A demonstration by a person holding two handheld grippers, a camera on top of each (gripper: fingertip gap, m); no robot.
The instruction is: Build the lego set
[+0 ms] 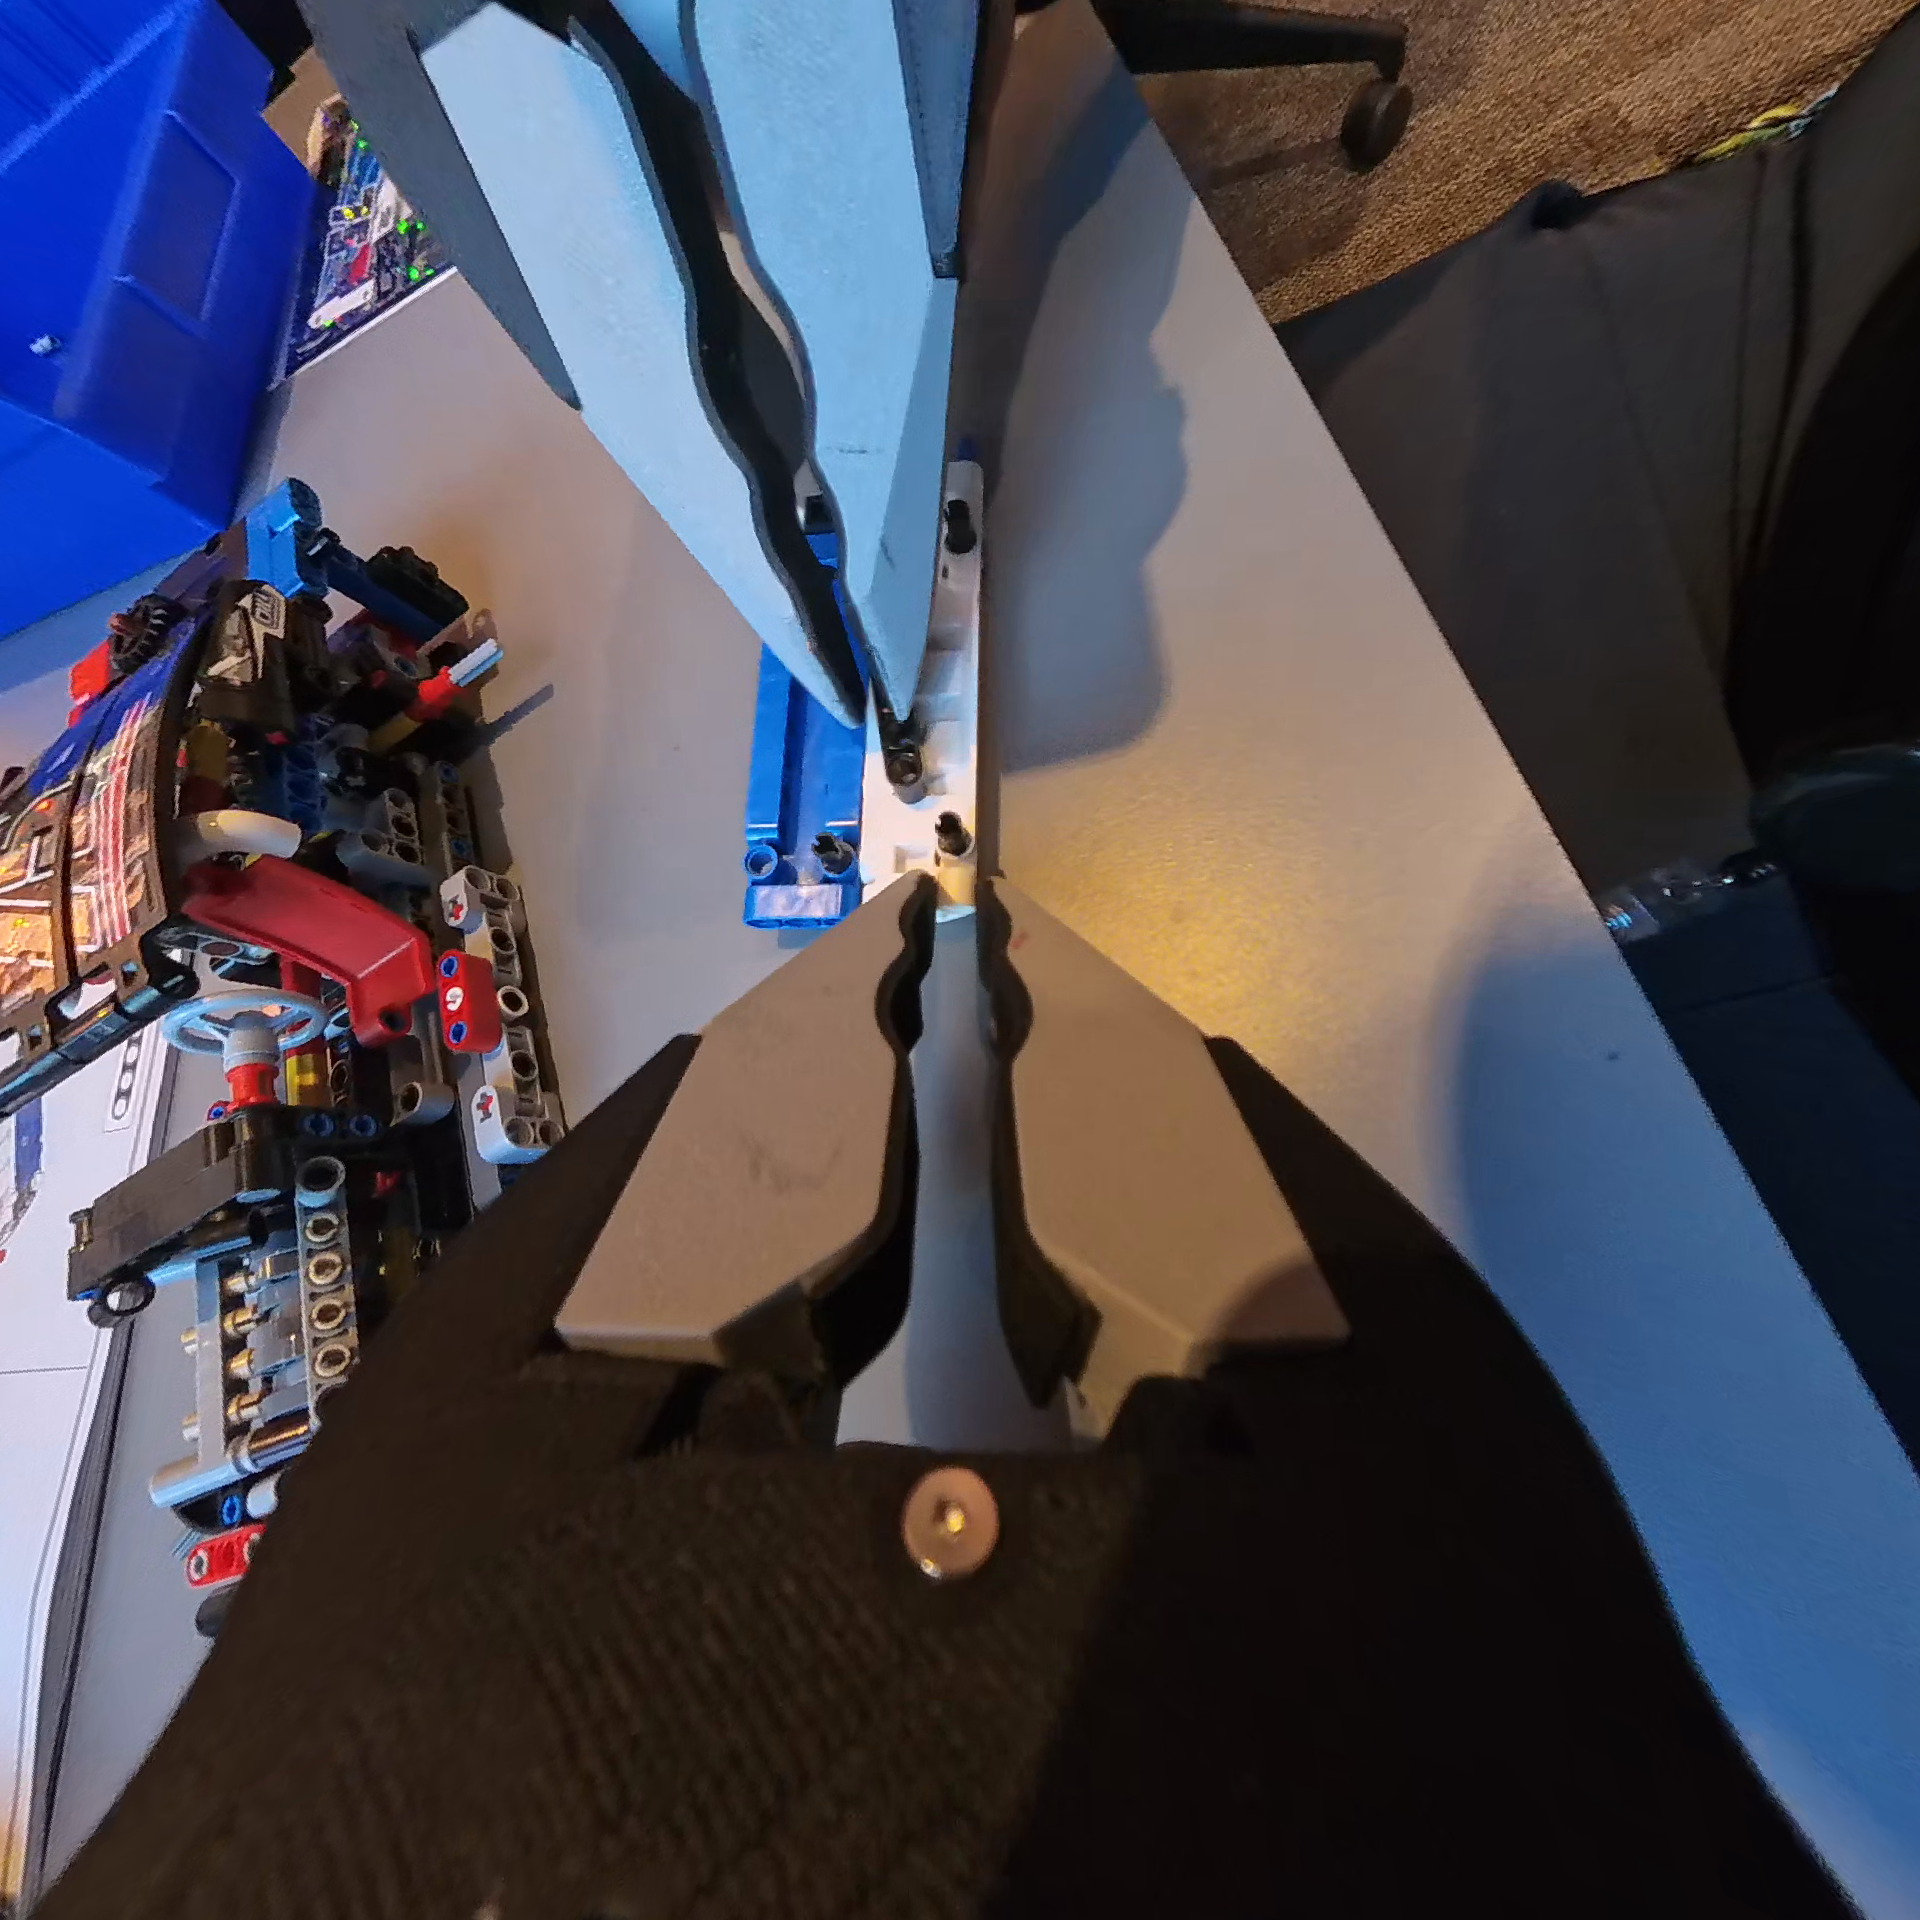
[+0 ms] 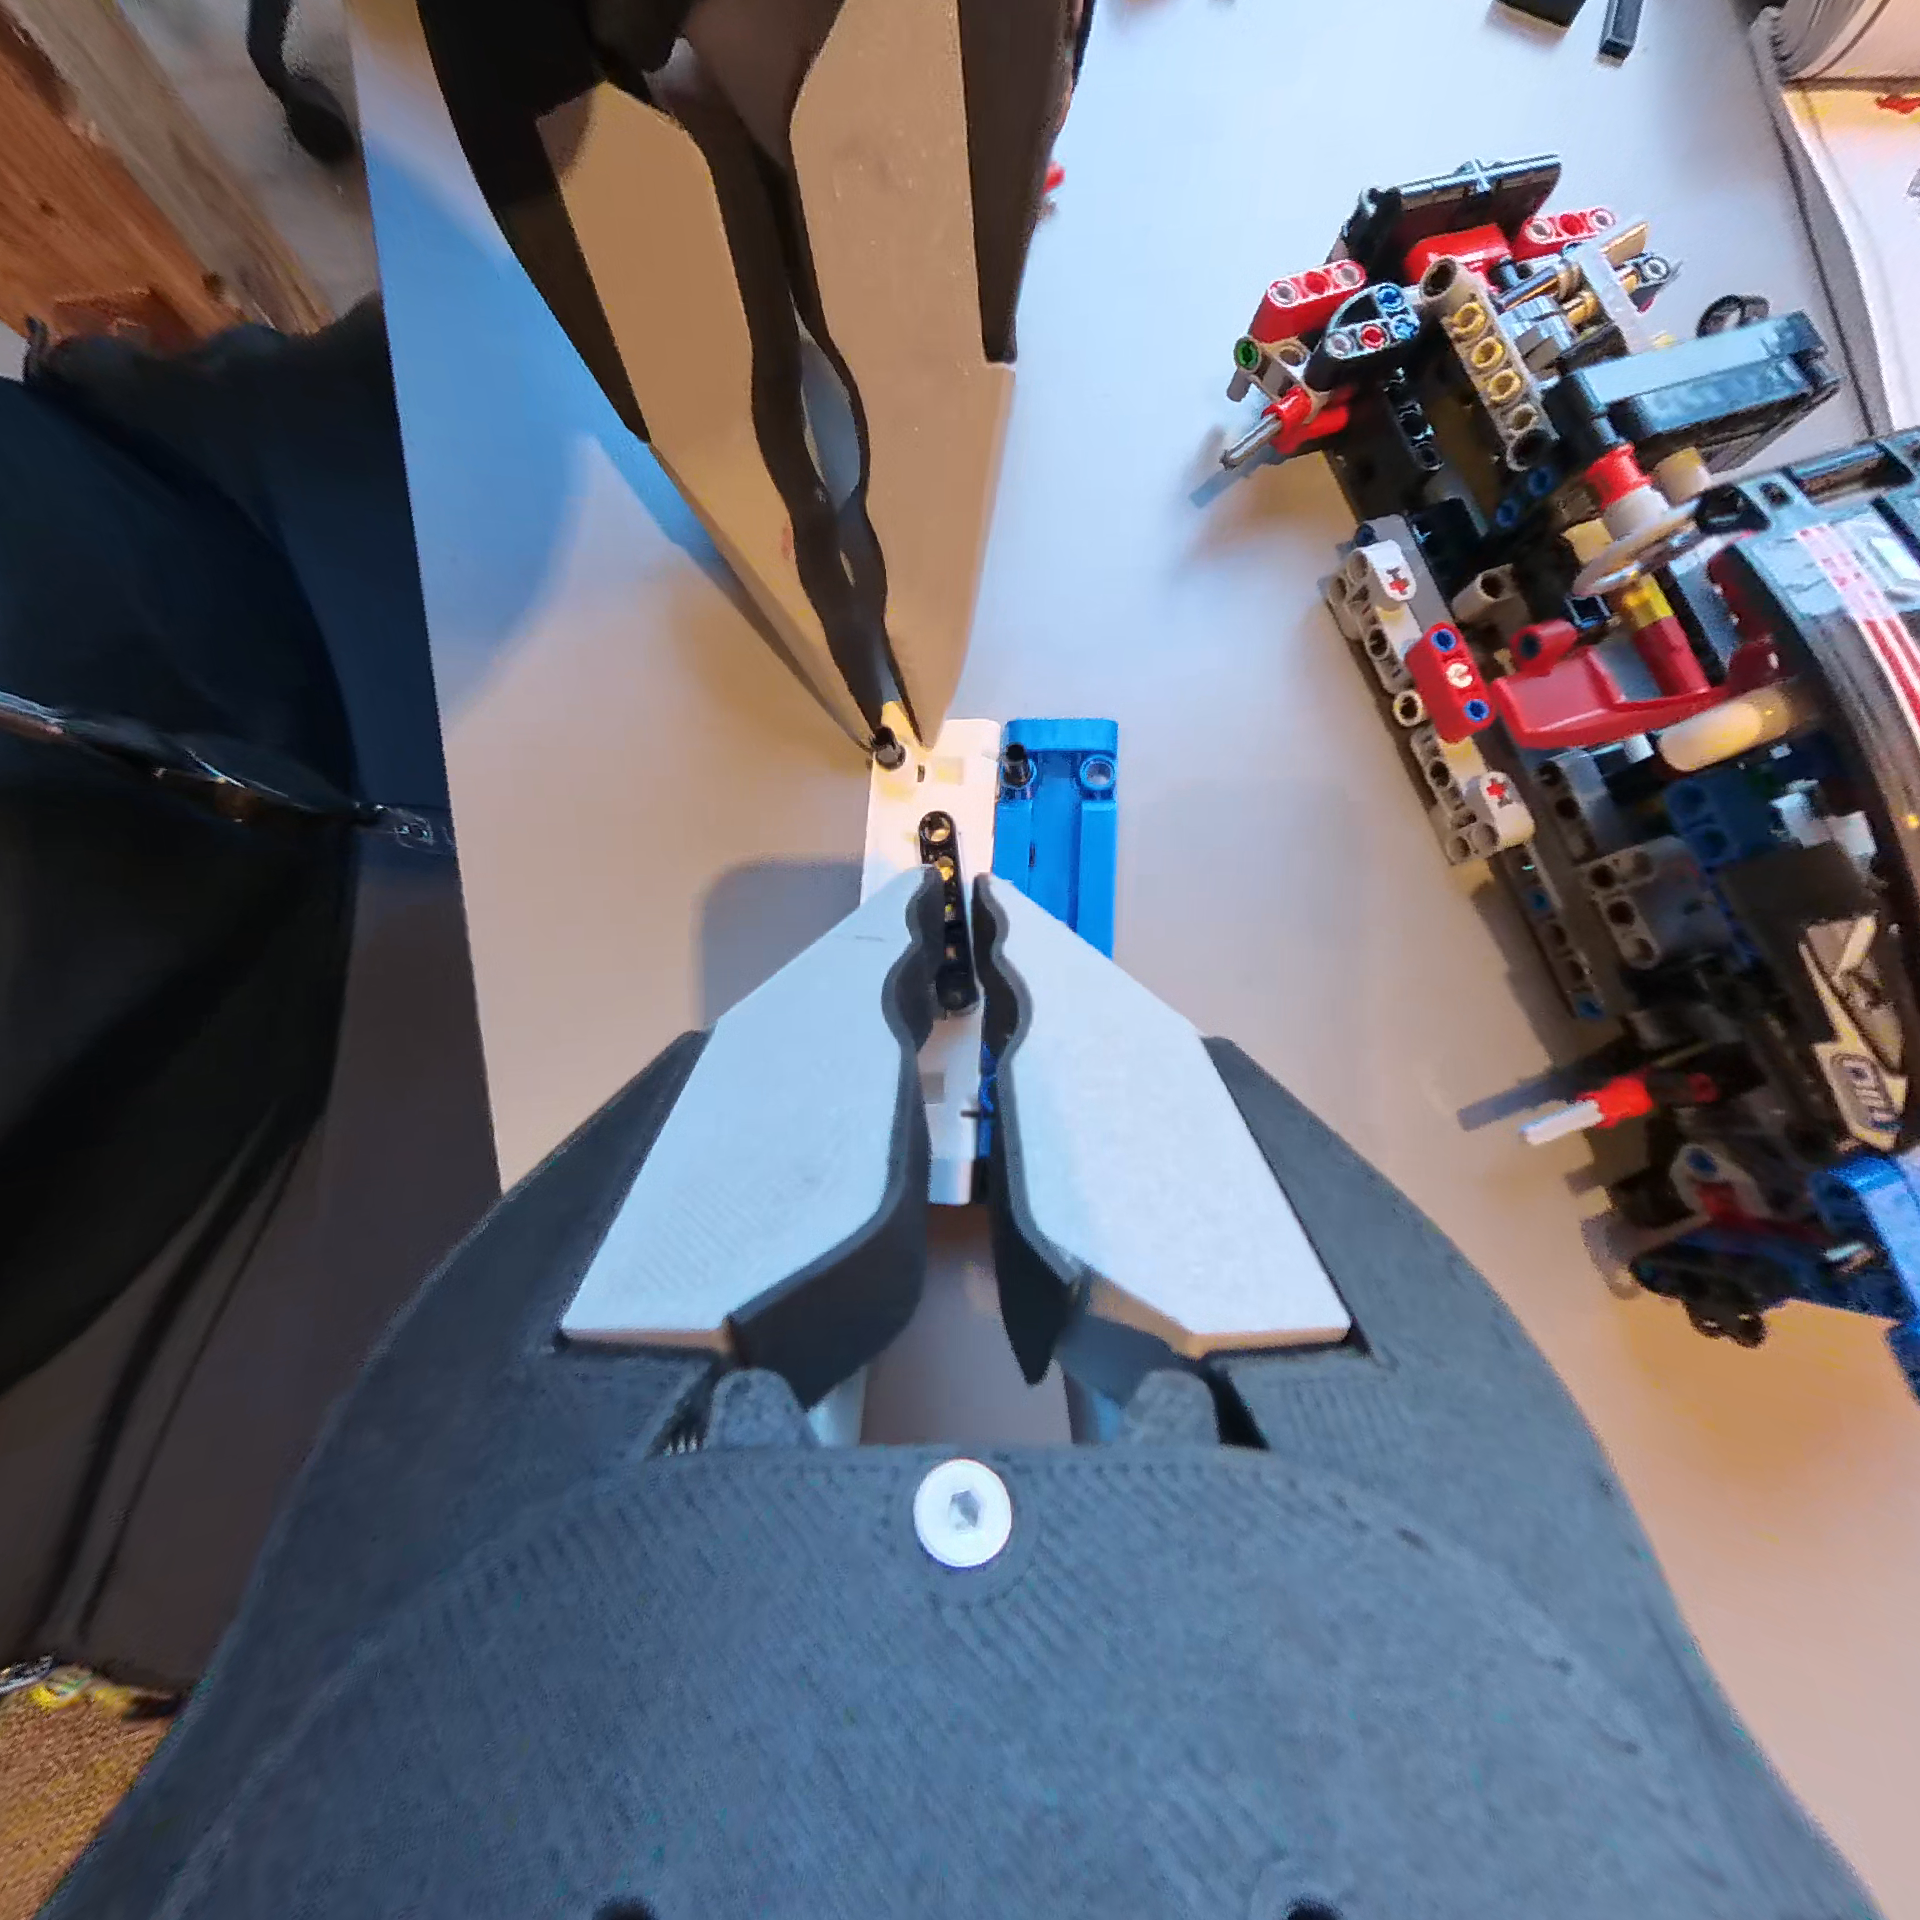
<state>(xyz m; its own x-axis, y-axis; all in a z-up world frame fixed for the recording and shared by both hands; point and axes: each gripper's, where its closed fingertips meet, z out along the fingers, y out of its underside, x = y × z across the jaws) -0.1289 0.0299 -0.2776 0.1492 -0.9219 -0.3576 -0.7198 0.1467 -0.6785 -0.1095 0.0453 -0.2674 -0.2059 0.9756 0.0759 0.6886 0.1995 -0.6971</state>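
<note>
A white panel [image 2: 940,774] and a blue panel [image 2: 1060,831] lie joined side by side on the white table [image 2: 1195,1039]. My right gripper [image 2: 951,883] is shut on a thin black beam [image 2: 940,831] and holds it flat on the white panel. My left gripper [image 1: 951,888] is shut on the white panel's end corner [image 1: 951,899], where a black pin [image 1: 951,831] sticks out. In the left wrist view the right gripper [image 1: 894,727] comes in from the top, with the black beam [image 1: 902,756] at its tips. The blue panel [image 1: 800,790] lies to the left of it.
The part-built car model [image 2: 1610,727] stands to the side of the panels; it also shows in the left wrist view [image 1: 291,935]. A blue bin [image 1: 114,270] and an instruction booklet [image 1: 52,1247] lie beyond it. The table edge [image 1: 1455,727] runs close by, with a seated person's dark clothing [image 1: 1662,520]. Left and right tips are no more than a few centimetres apart.
</note>
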